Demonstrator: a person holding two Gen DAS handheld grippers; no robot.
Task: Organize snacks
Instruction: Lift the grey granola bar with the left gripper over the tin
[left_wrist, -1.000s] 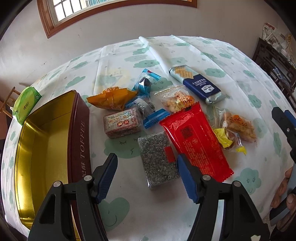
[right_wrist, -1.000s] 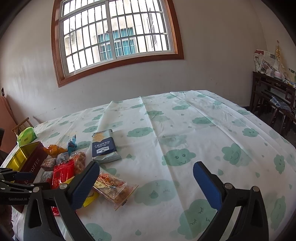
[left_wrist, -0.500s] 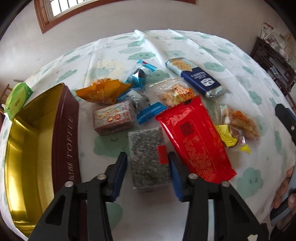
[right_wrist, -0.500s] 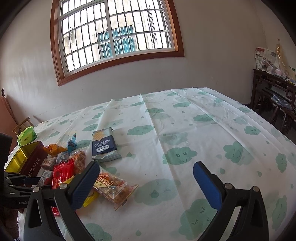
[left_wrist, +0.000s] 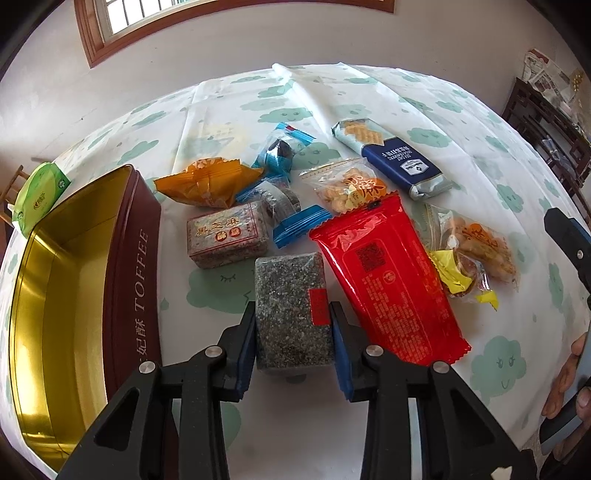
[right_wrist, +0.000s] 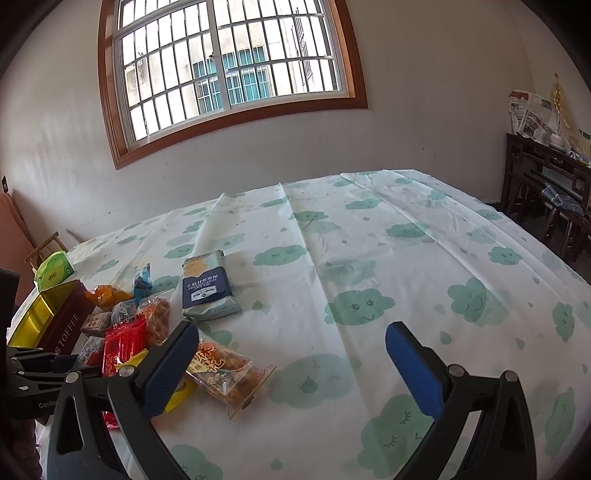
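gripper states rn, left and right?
Left gripper: jaws closing, both pads against the sides of the grey speckled snack block on the tablecloth.
Right gripper: open, holding nothing, above the tablecloth.

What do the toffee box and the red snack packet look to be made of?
Toffee box: looks like metal tin; the inside is mirror-bright gold and reflects its own walls, the outside is glossy maroon with printed lettering. Red snack packet: seems to be thin plastic film, shiny and creased, with crimped zigzag end seals; whether it has a foil lining cannot be told.
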